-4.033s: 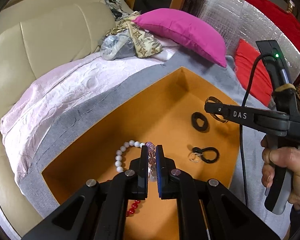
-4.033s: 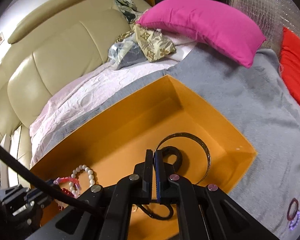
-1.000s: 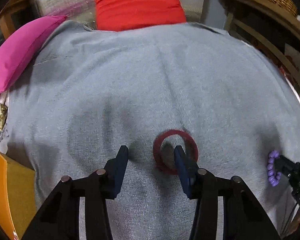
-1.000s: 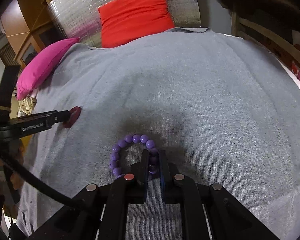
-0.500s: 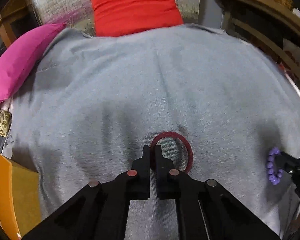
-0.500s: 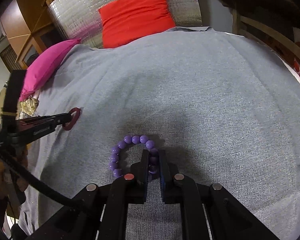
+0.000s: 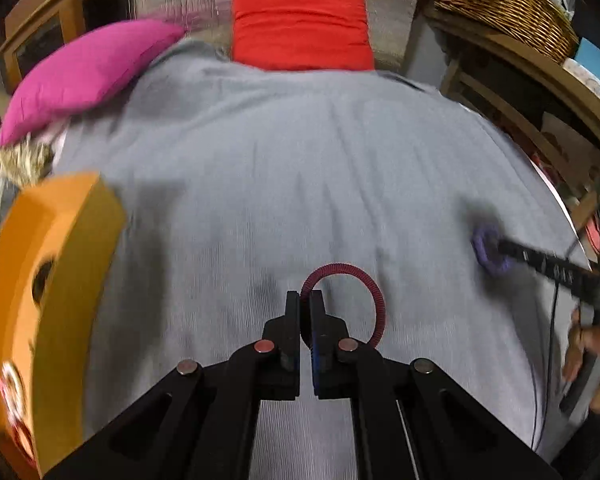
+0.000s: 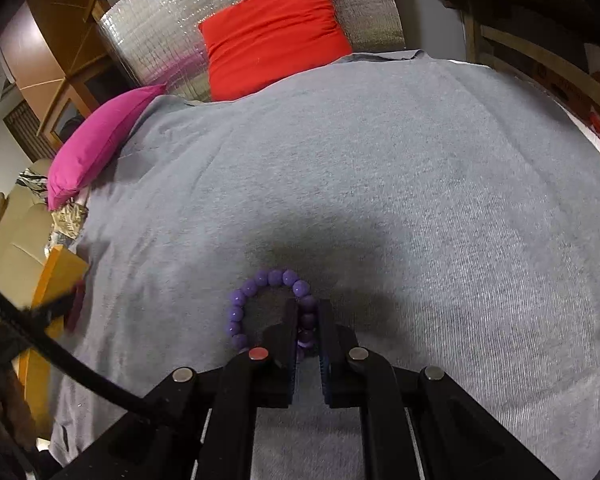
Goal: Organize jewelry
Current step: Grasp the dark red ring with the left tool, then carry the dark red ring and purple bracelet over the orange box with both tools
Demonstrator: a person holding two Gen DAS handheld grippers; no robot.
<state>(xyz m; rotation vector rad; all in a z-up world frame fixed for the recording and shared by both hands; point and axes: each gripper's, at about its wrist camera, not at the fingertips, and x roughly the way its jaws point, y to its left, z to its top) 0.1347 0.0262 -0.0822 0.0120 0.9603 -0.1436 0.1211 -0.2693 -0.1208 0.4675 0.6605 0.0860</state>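
Over the grey blanket [image 8: 420, 184], both grippers hold jewelry. Left gripper [image 7: 305, 300] has its fingers pressed together on the left side of a dark red ring-shaped bracelet [image 7: 374, 292], w/ the rest of the loop arcing out to the right of the fingertips, over the blanket (whether it touches the cloth can't be told). Right gripper [image 8: 307, 312] pinches a purple bead bracelet [image 8: 256, 284] on its right side; the bead loop curves up and to the left of the fingers, close over the fabric. From the left wrist view the right gripper shows at the far right edge w/ the purple beads at its tip, a bare hand [image 7: 592, 364] on its handle below, blurred. An orange box [image 7: 56, 280] sits at the left edge of the blanket, well apart from both bracelets; contents are too blurred to name, apart from something dark and something red. At the blanket's far end lie a pink pillow [image 8: 96, 140] and a red cushion [image 8: 272, 32], the cushion leaning on a silver quilted panel [image 8: 156, 36]. A wicker basket [image 7: 500, 0] sits on a wooden shelf, upper right.
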